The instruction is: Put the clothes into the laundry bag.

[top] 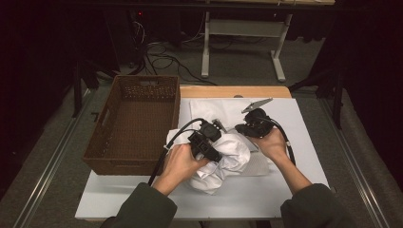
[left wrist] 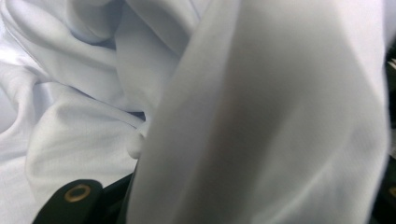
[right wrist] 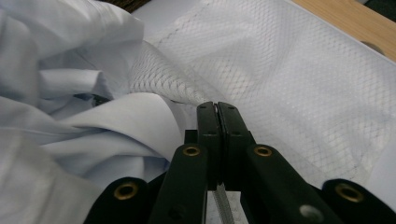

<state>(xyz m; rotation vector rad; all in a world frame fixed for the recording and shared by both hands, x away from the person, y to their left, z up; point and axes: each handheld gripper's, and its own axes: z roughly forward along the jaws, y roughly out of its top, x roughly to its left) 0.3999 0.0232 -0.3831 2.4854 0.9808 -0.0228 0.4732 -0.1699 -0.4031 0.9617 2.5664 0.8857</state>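
**Now the mesh opening is waiting just right of the bundled cloth**

Right now the person is working a crumpled white garment [top: 229,156] toward a mesh bag [right wrist: 299,70] that is lying flat on the table [top: 266,202]. The garment is sitting as a loose heap at the table's middle, between the two hands, with the bag's netting touching it on its right and far sides.

The right gripper [right wrist: 217,108] is standing with its jaws pressed fully together, pinching a raised fold of the bag's edge. From that pinch the netting is running away across the table, so the bag's mouth seems to be facing the heap. The left gripper [top: 215,129] is resting on top of the garment's left part, pointing toward the right one. It is the nearer of the two to the cloth, so the pushing is likely falling to it, from left to right into the held-up edge.

In the left gripper view a broad fold of the garment is hanging right in front of the lens and covering the jaw tips. I cannot tell whether that claw is gripping the cloth or merely sunk in it. How far the bag's mouth is gaping is also being hidden by the heap. A brown woven basket [top: 142,81] is standing at the left, near but apart from the work.
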